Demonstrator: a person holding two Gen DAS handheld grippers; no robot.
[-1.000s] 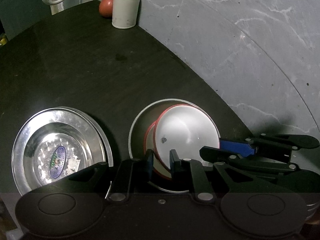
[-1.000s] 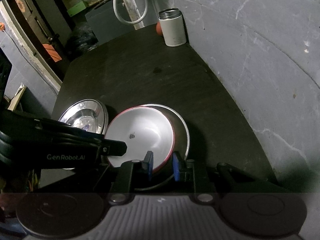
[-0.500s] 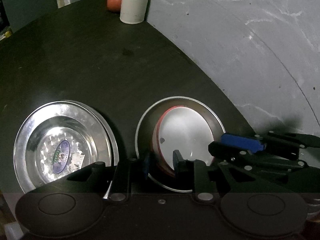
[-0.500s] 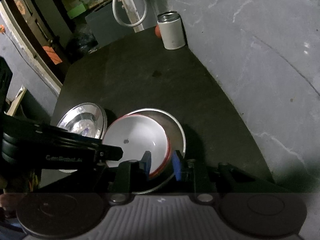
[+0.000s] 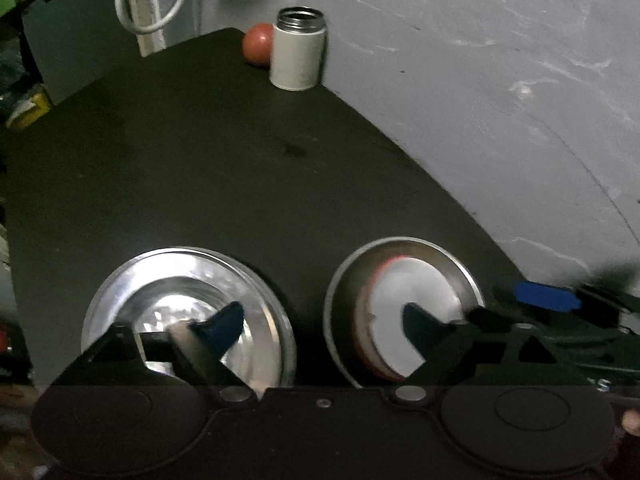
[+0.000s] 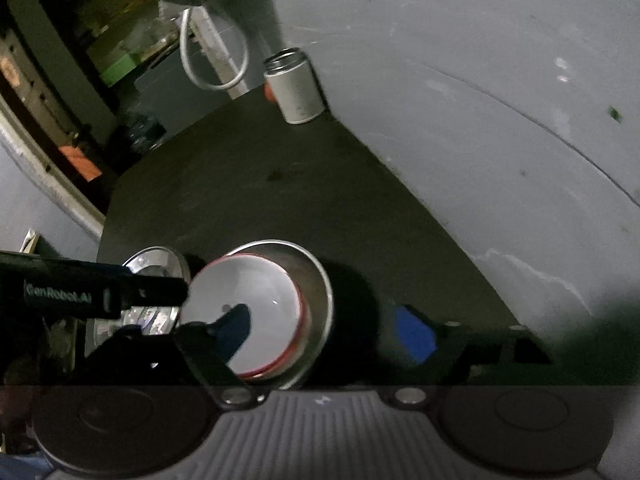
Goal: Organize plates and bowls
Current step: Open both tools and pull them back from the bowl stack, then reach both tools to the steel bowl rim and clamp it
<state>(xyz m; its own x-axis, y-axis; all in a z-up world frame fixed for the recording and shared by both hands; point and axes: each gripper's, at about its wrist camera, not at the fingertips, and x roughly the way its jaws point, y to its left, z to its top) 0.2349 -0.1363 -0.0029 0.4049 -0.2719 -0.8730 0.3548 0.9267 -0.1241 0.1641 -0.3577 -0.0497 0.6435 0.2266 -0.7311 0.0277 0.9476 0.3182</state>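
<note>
Seeing both grippers, left gripper (image 5: 320,324) and right gripper (image 6: 324,328), spread wide and empty, we've got the red-rimmed bowl (image 5: 408,312) lower right, under the left's right finger.

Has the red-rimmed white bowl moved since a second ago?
Yes. The white bowl, tilted then above the steel bowl's rim, now lies nested inside it; both grippers have opened off it.

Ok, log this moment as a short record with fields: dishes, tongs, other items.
surface: dark table
nested dishes: red-rimmed white bowl inside steel plate
separate dishes: steel plates, left of the nested pair
left tongs: open, holding nothing
right tongs: open, holding nothing
far corner: white canister, red ball behind it
</note>
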